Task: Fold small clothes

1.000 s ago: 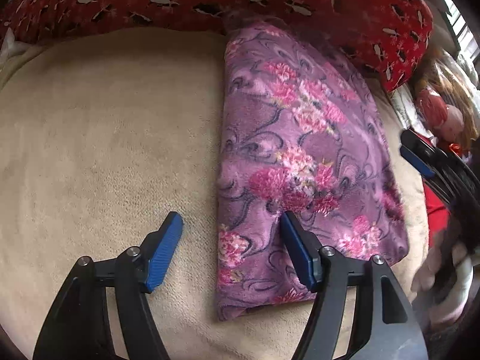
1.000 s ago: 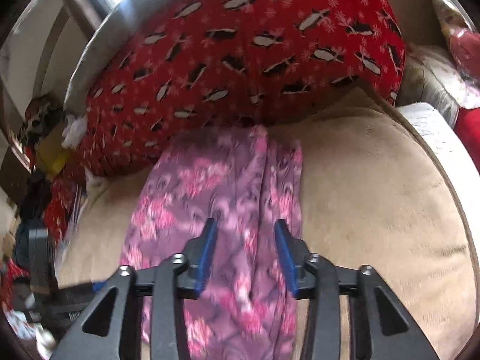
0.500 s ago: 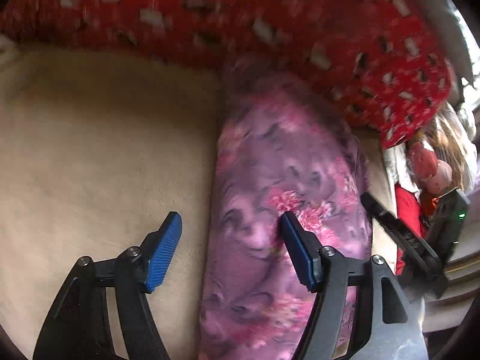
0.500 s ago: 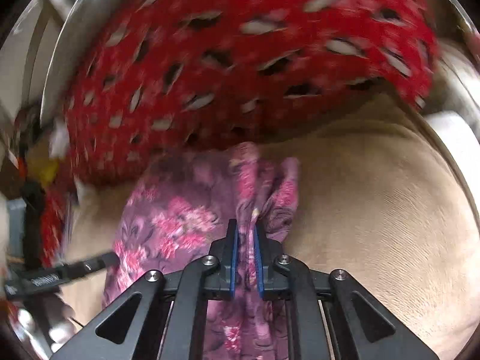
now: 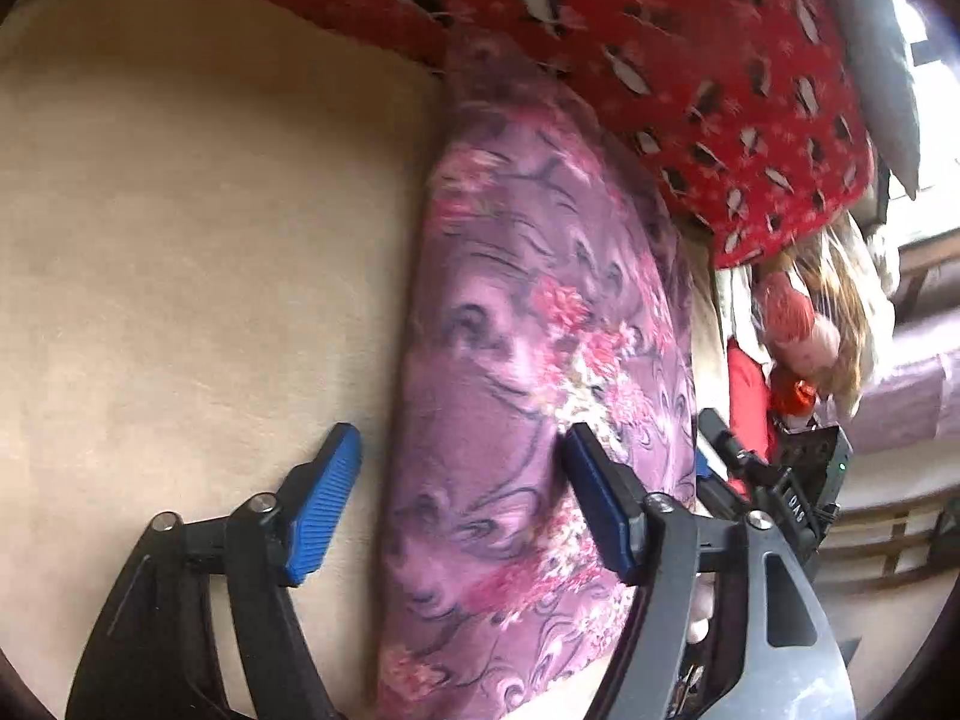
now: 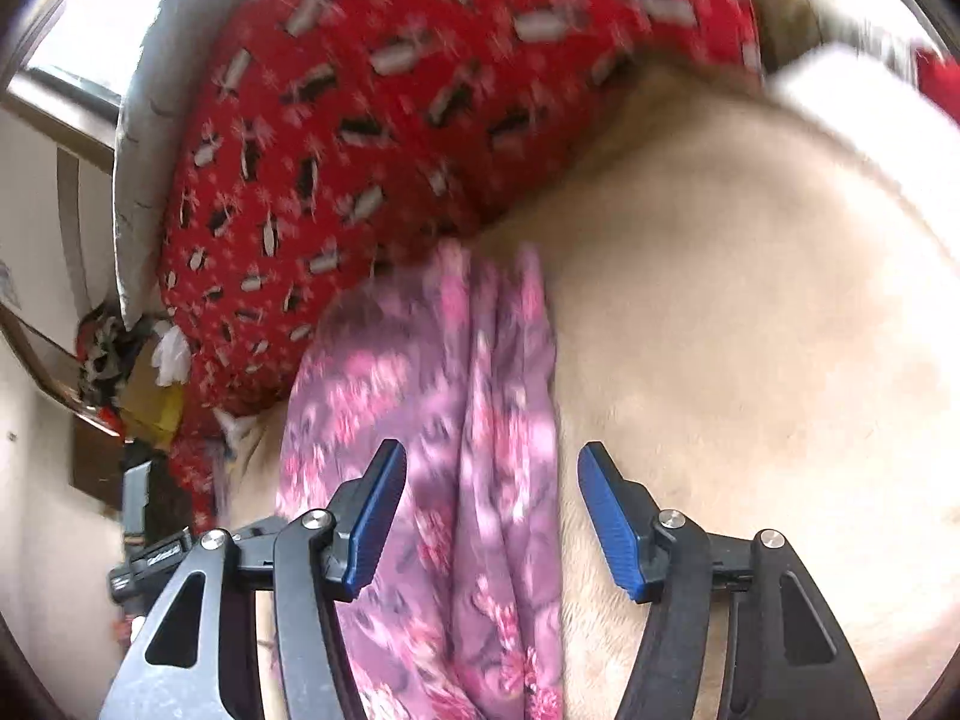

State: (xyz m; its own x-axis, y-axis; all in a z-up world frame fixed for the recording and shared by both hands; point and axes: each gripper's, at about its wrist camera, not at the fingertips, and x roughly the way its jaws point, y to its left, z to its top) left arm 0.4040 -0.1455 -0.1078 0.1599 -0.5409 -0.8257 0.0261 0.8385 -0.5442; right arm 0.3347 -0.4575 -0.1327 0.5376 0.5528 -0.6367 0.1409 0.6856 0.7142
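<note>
A purple garment with pink flowers (image 5: pixel 528 396) lies folded into a long strip on a beige blanket (image 5: pixel 192 252). My left gripper (image 5: pixel 459 474) hovers over the garment's left edge; its jaws are opening, and the blue pads stand apart from the cloth. In the right wrist view the same garment (image 6: pixel 480 432) shows a raised fold along its right side. My right gripper (image 6: pixel 492 507) straddles that fold, and its jaws are opening, with the cloth between them but not pressed. The right gripper (image 5: pixel 714 450) also shows at the strip's far side in the left wrist view.
A red pillow with a penguin print (image 5: pixel 630 42) lies against the garment's far end. A doll with long hair (image 5: pixel 804 330) and red cloth sit beyond the blanket's right edge. A white cloth (image 6: pixel 864 108) lies at the blanket's far right.
The right gripper pinched the garment's right fold half a second ago and has since let it go and opened. The garment went from a wide rectangle to a narrower strip. The left gripper shifted slightly.
</note>
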